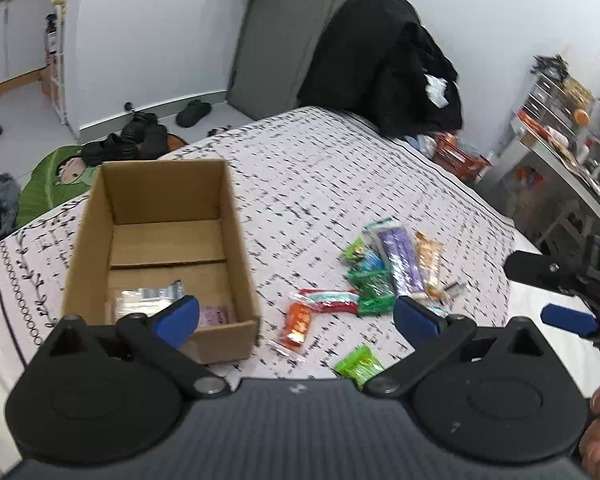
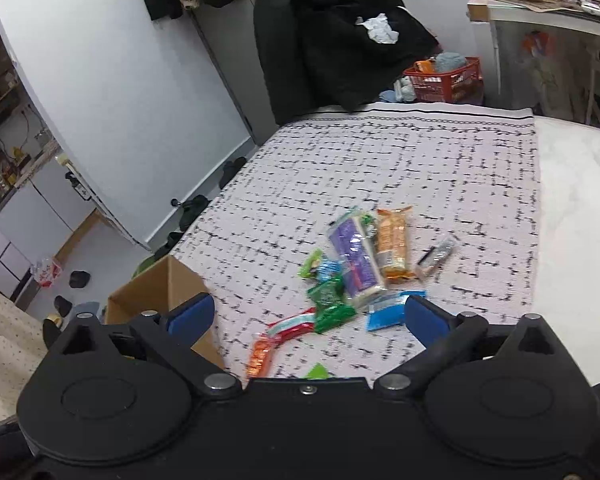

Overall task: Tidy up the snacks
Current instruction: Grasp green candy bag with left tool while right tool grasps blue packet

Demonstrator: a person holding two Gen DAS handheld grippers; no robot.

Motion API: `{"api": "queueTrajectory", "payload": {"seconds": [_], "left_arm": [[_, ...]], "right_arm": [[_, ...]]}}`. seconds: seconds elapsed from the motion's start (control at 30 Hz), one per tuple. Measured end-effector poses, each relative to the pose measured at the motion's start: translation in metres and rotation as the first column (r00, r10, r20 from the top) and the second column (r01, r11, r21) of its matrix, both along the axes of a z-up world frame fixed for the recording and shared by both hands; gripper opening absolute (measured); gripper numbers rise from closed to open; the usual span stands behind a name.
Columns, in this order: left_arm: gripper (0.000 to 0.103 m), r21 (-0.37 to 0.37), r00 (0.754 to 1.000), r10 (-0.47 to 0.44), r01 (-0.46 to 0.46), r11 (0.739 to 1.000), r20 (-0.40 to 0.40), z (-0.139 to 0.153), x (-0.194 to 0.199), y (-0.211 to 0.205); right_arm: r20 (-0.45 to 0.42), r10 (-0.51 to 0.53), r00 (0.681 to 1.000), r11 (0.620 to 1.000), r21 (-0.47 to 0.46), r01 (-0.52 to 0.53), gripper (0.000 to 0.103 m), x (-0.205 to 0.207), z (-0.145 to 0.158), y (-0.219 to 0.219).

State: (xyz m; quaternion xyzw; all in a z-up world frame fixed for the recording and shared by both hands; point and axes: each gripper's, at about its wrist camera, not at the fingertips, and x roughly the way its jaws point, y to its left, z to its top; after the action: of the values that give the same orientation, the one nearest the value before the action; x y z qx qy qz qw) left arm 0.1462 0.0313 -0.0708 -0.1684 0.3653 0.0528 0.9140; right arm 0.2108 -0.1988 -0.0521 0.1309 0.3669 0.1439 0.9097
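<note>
An open cardboard box (image 1: 236, 248) stands on the patterned cloth and holds a clear packet (image 1: 146, 300) and a pink packet (image 1: 216, 315). Its corner shows in the right wrist view (image 2: 156, 292). A pile of snack packets lies to its right: a purple pack (image 1: 400, 260) (image 2: 356, 256), an orange bar (image 1: 430, 262) (image 2: 394, 244), green packets (image 1: 374, 292), a red-and-white pack (image 1: 332, 300) and an orange packet (image 1: 298, 326). A bright green packet (image 1: 360, 364) lies nearest. My left gripper (image 1: 298, 320) is open and empty above the cloth. My right gripper (image 2: 308, 316) is open and empty; it shows at the right edge of the left wrist view (image 1: 568, 320).
A black coat hangs over a chair (image 1: 384, 60) at the table's far end. A red basket (image 2: 448, 78) stands on the floor beyond. A cluttered desk (image 1: 560, 140) stands to the right. Shoes and a green mat (image 1: 60, 184) lie on the floor to the left.
</note>
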Motion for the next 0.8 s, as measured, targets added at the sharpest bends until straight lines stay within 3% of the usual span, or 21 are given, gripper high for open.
{"api": "queueTrajectory", "payload": {"seconds": [0.27,0.37,0.53,0.8], "left_arm": [[0.102,-0.009,0.998,-0.066,0.066,0.998,0.014,-0.008,-0.002,-0.025],[0.101,-0.046,0.997,-0.079,0.079,0.996,0.001,-0.015,0.001,-0.028],[0.099,-0.042,0.995,-0.089,0.088,0.995,-0.036,-0.03,0.004,-0.039],[0.098,-0.041,0.991,-0.105,0.102,0.994,-0.088,-0.054,0.013,-0.053]], "right_arm": [[-0.026,0.009,1.0,0.997,-0.078,-0.011,0.102,0.008,-0.011,-0.018],[-0.045,0.006,0.999,0.997,-0.079,-0.01,0.101,0.011,-0.019,-0.023],[-0.068,0.002,0.998,0.992,-0.123,-0.01,0.1,0.016,-0.036,-0.024],[-0.103,0.003,0.995,0.995,-0.101,-0.014,0.099,0.026,-0.055,-0.028]]}}
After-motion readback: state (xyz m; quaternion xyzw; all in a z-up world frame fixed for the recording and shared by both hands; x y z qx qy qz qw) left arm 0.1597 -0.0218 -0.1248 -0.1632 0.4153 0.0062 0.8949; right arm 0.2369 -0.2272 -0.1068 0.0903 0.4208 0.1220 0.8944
